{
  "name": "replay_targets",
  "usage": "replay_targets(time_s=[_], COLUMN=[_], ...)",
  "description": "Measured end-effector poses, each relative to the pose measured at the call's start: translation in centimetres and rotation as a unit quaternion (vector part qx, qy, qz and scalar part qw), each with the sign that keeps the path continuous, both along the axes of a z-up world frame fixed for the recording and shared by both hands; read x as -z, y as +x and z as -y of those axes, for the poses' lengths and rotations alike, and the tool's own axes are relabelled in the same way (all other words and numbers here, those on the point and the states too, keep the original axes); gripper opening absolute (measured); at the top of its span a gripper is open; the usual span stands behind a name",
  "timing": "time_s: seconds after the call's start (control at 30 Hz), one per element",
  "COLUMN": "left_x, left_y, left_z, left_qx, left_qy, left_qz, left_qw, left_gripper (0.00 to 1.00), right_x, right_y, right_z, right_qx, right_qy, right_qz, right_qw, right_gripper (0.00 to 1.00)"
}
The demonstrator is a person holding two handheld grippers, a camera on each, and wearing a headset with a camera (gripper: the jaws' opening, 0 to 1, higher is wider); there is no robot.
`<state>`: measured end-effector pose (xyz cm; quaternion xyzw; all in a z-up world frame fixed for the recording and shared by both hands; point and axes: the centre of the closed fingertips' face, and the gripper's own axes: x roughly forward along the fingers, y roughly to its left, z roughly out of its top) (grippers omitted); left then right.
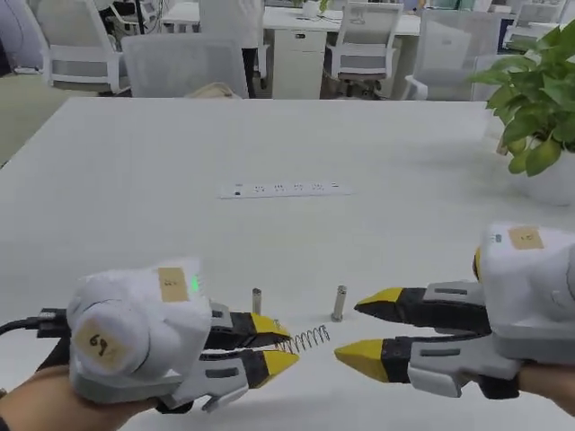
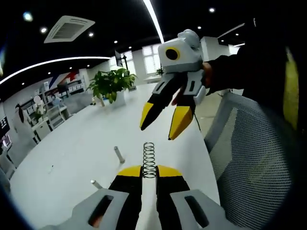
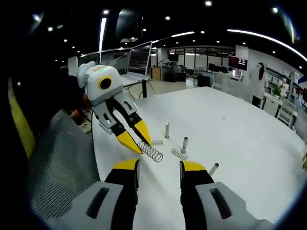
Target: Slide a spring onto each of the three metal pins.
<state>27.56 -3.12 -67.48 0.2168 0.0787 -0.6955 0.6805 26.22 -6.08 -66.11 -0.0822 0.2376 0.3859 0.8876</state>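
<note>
Locate the thin silver coil spring [image 1: 304, 340] low over the white counter [image 1: 269, 144], clamped at one end between the closed yellow tips of the left tool [image 1: 286, 345]. Note the long axis: close to level, continuing the line of that tool's jaws, free end aimed toward the right tool [image 1: 350, 330] and raised slightly. Confirm in the left gripper view: coil projecting straight ahead from the pinched tips.

Read the right tool as apart: both yellow-tipped jaws spread wide, gripping nothing, facing the left tool tip to tip, near the spring's free end without touching it.

In the right gripper view, find three short upright metal pins [image 3: 167, 130] [image 3: 184, 144] [image 3: 213, 168] standing in a row on the counter beyond the held spring. Note two more small loose springs [image 3: 157, 142] [image 3: 179, 153] lying flat there, one near the farthest pin, the other just beside the foot of the middle pin.

Farther back, find a flat white power strip [image 1: 284, 189] at mid-counter, a green leafy plant in a white pot [image 1: 535, 108] at the right edge, and grey mesh office chairs [image 1: 184, 63] past the far edge.
</note>
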Motion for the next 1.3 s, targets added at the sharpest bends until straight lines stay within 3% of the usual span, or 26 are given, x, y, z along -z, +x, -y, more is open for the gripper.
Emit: replay_targets(time_s=[0.1,0.17,0.23,0.37,0.43,0.5,0.9,1.3], left_x=[-0.8,-1.3,-1.7,-2.1,-2.4,-2.6,-4.2,-4.2], left_y=[-1.3,-1.8,-2.0,-2.6,-2.7,-2.9,-3.7,-3.8], left_z=[-0.3,-0.6,-0.7,-1.0,-1.1,-1.1,-1.1,-1.2], left_qx=[0.032,0.034,0.036,0.043,0.045,0.045,0.051,0.050], left_qy=[-0.017,-0.024,-0.030,-0.043,-0.049,-0.052,-0.080,-0.083], left_qz=[-0.003,-0.008,-0.010,-0.015,-0.010,-0.012,-0.015,-0.013], left_qw=[0.9993,0.9991,0.9988,0.9980,0.9978,0.9975,0.9954,0.9952], left_gripper=[0.02,0.02,0.02,0.02,0.02,0.02,0.02,0.02], right_x=[0.0,-0.3,-1.0,-2.2,-3.0,-3.3,-3.1,-2.9], right_y=[-0.4,-0.8,-1.1,-1.5,-1.9,-2.2,-2.7,-2.4], right_z=[-0.6,-1.3,-2.1,-2.8,-3.3,-3.5,-4.4,-4.6], right_qx=[-0.019,-0.036,-0.050,-0.069,-0.082,-0.088,-0.106,-0.108], right_qy=[0.007,0.035,0.074,0.115,0.141,0.151,0.165,0.166], right_qz=[-0.002,-0.009,-0.015,-0.018,-0.026,-0.031,-0.052,-0.065], right_qw=[0.9998,0.9987,0.9959,0.9909,0.9862,0.9842,0.9792,0.9780], right_gripper=[0.30,0.29,0.28,0.25,0.23,0.21,0.16,0.12])
